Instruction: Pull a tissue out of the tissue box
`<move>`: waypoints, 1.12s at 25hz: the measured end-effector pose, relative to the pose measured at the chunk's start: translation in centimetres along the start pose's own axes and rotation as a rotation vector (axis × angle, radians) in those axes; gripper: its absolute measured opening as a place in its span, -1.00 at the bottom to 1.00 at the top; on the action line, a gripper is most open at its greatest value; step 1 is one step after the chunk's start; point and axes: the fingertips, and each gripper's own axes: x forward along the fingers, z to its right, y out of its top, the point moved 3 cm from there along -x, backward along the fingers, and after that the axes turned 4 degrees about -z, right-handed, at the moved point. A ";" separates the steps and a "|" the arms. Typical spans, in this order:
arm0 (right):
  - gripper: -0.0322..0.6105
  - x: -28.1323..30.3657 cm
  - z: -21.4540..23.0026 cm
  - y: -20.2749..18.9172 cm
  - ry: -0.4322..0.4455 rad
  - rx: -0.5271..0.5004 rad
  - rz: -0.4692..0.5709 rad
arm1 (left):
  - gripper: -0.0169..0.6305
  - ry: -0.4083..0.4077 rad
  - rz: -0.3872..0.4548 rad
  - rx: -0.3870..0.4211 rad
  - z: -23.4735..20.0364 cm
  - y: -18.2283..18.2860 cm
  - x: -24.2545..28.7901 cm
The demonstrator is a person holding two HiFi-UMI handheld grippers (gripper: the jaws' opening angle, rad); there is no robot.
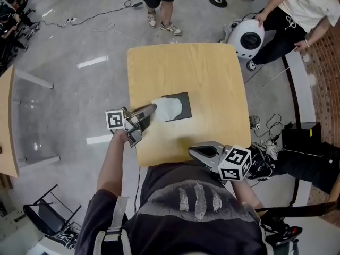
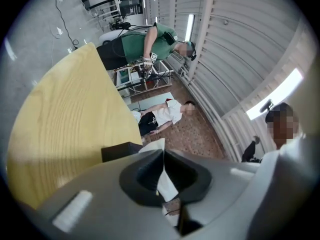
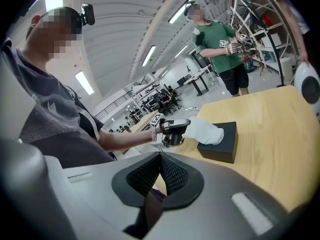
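The left gripper [image 1: 153,108] was clamped tight on the tissue [image 1: 170,107], which billowed over the black box [image 1: 184,102] on the table [image 1: 202,68] and hid most of its top, while the right gripper [image 1: 191,151] hung closed and empty at the table's near edge.

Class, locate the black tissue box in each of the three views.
Head view: tissue box, middle of picture.
Left gripper view: tissue box, below centre, left.
Right gripper view: tissue box, right of centre.
Shared landmark: wooden table beneath it.
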 end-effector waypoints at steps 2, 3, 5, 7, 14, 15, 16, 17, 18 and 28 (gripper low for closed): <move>-0.90 -0.3 0.1 -0.1 0.006 -0.002 0.006 | -0.91 -0.019 -0.006 0.036 1.5 0.0 0.6; -0.90 -0.4 0.1 -0.2 0.009 -0.003 0.010 | -0.91 -0.026 -0.013 0.064 2.2 0.1 1.0; -0.90 -0.5 0.0 -0.1 0.012 -0.007 0.017 | -0.91 -0.044 -0.033 0.120 3.8 0.3 1.6; -0.90 -1.2 0.2 -0.5 0.013 -0.008 0.028 | -0.91 -0.072 -0.045 0.135 5.3 -0.2 3.0; -0.90 -2.3 0.4 -0.9 0.009 0.007 0.085 | -0.91 -0.109 -0.131 0.187 8.4 -1.2 6.6; -0.90 -2.1 0.2 -0.8 0.006 0.009 0.093 | -0.91 -0.113 -0.145 0.187 8.6 -1.3 6.8; -0.90 -1.9 0.0 -0.6 0.004 0.011 0.099 | -0.91 -0.115 -0.156 0.184 8.9 -1.3 7.0; -0.90 -1.8 -0.3 -0.5 0.003 0.012 0.105 | -0.91 -0.116 -0.168 0.181 9.1 -1.4 7.3; -0.90 -1.7 -0.5 -0.3 0.002 0.013 0.110 | -0.91 -0.116 -0.179 0.178 9.3 -1.6 7.5; -0.90 -6.2 1.0 -3.1 -0.016 0.058 0.178 | -0.91 -0.185 -0.204 0.124 10.9 -5.7 17.4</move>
